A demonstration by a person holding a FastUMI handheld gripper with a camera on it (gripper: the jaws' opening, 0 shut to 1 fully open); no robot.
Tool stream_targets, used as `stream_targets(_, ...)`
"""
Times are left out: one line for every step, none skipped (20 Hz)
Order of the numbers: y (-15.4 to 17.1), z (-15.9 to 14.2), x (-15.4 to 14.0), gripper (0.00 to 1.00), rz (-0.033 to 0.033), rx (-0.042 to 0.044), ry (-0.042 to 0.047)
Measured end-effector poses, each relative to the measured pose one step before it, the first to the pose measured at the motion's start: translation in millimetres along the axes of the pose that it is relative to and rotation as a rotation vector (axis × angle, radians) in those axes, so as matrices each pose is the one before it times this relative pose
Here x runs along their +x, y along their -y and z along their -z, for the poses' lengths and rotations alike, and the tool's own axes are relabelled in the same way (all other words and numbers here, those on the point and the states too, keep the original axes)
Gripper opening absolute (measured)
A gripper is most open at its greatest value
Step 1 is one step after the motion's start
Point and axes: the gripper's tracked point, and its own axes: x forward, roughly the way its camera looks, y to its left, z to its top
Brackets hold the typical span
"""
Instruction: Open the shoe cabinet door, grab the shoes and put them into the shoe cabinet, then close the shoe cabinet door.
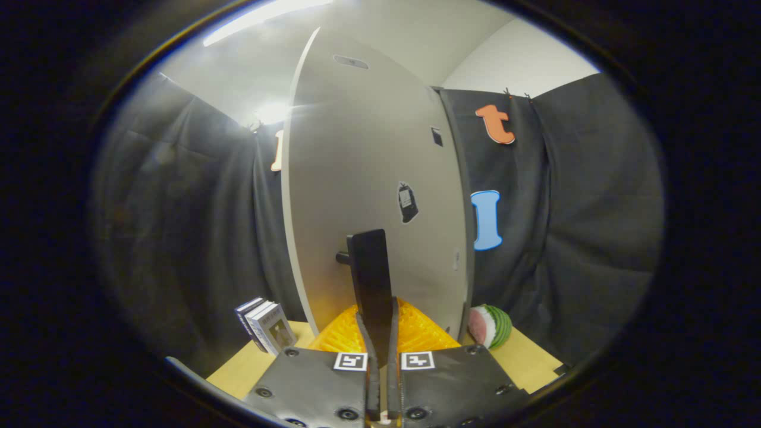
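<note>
The shoe cabinet's pale door [368,166] stands upright right in front of me, with small dark stickers on its face. A black bar handle [368,261] sticks out from the door's lower part. My gripper [378,310] is shut on the lower end of this handle, one finger pressing on each side. The door's left edge [288,208] shows as a pale rim against the cloth; I cannot tell how far the door is swung.
A few small books [266,325] stand on the wooden table [529,352] to the left of the door. A watermelon-slice toy [491,326] lies to the right of it. Black cloth walls close in behind and at both sides.
</note>
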Motion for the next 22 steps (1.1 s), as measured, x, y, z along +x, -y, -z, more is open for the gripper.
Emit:
stream_targets(9.80,-1.57,-6.16,0.06,-0.00559,-0.00897,-0.00015)
stream_targets(9.17,-1.44,-4.14,0.06,-0.01228,-0.00560,-0.00124)
stream_targets(8.98,0.40,-3.65,0.06,-0.01486,0.00074,-0.00281)
stream_targets(9.60,-0.73,-3.98,0.06,-0.00955,0.00261,-0.00406)
stream_targets(13.24,-1.06,-4.08,0.06,0.00049,-0.00244,0.00129)
stream_targets(10.80,-1.33,-3.70,0.06,0.00873,-0.01167,0.00311)
stream_targets(12.67,-0.90,-3.46,0.06,0.01477,-0.01081,0.00528)
stream_targets(13.01,-1.06,-3.05,0.05,0.01577,-0.00878,0.00420)
stream_targets(12.40,-0.37,-3.65,0.05,0.01309,-0.00216,0.00295)
stream_targets(11.89,-0.85,-1.41,0.05,0.00976,0.00129,0.00252)
stream_targets(13.13,-0.96,2.10,0.04,0.00888,-0.00069,0.00246)
stream_targets(14.04,-1.42,0.91,0.04,0.01128,-0.00334,0.00186)
stream_targets(14.44,-1.05,1.40,0.04,0.01450,-0.00071,0.00121)
stream_targets(15.63,-0.24,1.09,0.03,0.02357,-0.00222,-0.00299)
stream_targets(13.62,-2.61,-3.56,0.03,0.00437,-0.00053,0.00680)
stream_targets(3.71,4.74,9.01,0.02,-0.02638,0.00858,-0.01457)
stream_targets(3.05,0.91,-3.53,0.02,-0.02074,0.01222,0.00100)
stream_targets(3.92,-1.76,2.42,0.02,-0.01585,-0.00464,0.00011)
stream_targets(1.54,-0.28,0.56,0.02,-0.01266,-0.00100,-0.00134)
stream_targets(2.84,0.45,0.02,0.02,-0.01600,-0.00429,0.00204)
stream_targets(4.32,-1.17,3.41,0.02,-0.01468,-0.00592,0.00082)
stream_targets(3.72,-0.42,1.08,0.02,-0.01111,-0.00332,-0.00048)
